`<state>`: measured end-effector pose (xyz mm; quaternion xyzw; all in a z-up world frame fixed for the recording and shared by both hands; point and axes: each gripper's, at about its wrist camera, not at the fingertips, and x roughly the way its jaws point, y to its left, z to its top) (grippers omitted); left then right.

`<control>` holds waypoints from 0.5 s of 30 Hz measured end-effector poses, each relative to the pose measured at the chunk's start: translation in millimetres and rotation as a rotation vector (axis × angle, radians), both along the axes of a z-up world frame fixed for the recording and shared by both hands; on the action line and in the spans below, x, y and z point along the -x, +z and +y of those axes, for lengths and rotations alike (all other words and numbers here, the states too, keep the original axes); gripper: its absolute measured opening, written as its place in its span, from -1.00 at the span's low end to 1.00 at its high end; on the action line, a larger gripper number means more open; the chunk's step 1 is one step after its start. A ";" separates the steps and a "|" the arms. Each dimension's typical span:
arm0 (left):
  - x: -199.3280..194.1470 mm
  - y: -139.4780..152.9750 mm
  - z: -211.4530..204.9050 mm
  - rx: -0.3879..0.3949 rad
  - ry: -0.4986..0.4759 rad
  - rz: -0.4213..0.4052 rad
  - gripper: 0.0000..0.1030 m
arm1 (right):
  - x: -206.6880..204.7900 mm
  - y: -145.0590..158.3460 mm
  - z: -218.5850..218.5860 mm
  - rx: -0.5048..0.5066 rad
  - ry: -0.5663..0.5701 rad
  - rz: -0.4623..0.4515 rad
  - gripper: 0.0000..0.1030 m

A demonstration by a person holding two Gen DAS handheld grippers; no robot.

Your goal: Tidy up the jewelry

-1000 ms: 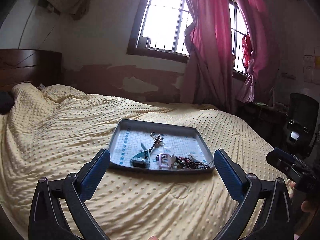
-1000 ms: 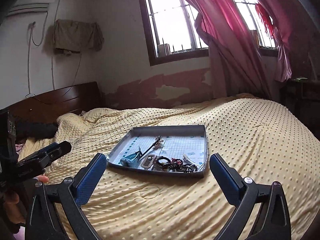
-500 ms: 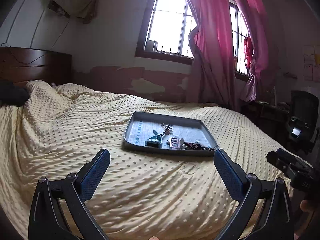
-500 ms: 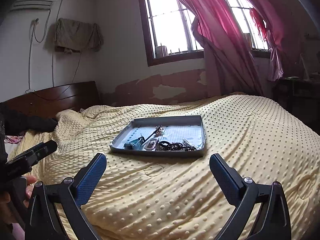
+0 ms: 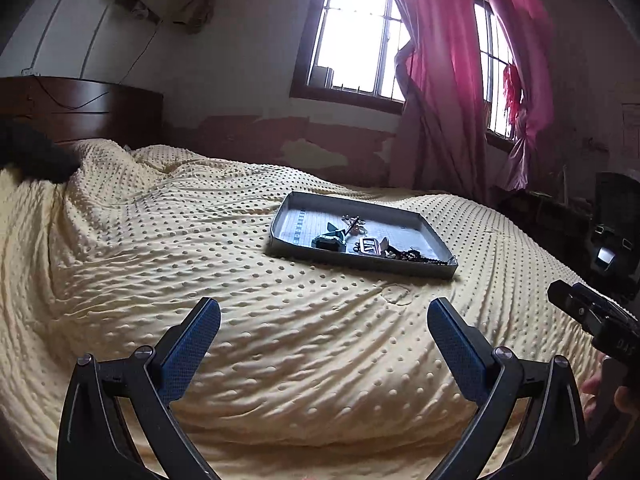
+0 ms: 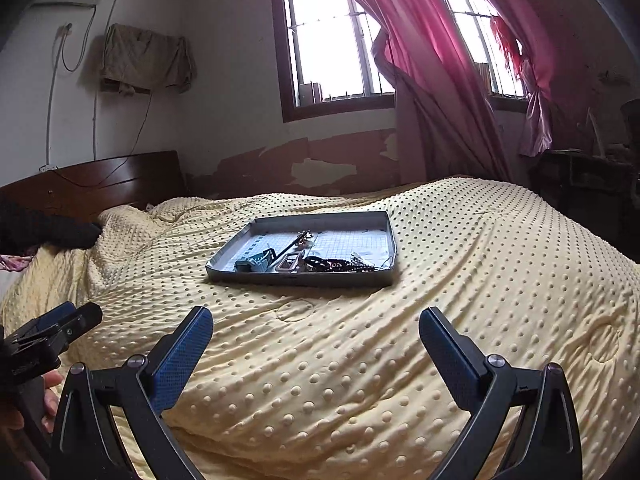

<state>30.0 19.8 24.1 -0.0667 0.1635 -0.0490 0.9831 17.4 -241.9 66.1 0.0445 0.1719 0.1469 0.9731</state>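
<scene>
Bed with yellow dotted blanket [image 5: 200,280] carries the shallow grey metal tray [image 5: 362,264], and the tangled jewelry [image 6: 328,264] lies inside. My left gripper [image 5: 324,322] and right gripper [image 6: 316,330] hold both jaws wide open and empty, well apart from the tray. I judge sorting is not begun; next I must approach one piece.

A pale yellow blanket [image 6: 360,360] with raised dots covers the bed. On it sits a grey tray [image 6: 304,279], lined with white paper in a blue grid pattern. The curtains [image 6: 420,60] are deep pink, the headboard [image 6: 100,180] dark brown. Both grippers have black frames and blue textured pads [image 5: 192,344].
</scene>
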 end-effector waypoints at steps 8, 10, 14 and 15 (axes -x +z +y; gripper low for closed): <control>-7.3 -11.9 3.1 0.029 0.006 0.050 0.97 | -3.2 -10.5 7.1 0.010 0.017 0.029 1.00; -7.6 -12.9 2.6 0.026 0.007 0.053 0.97 | -3.9 -11.4 7.2 0.011 0.017 0.033 1.00; -6.4 -14.7 -1.3 0.005 -0.004 0.054 0.97 | -4.2 -12.5 7.9 0.013 0.017 0.037 1.00; -6.3 -15.1 -2.4 0.002 -0.007 0.056 0.97 | -4.3 -12.5 7.6 0.011 0.016 0.040 1.00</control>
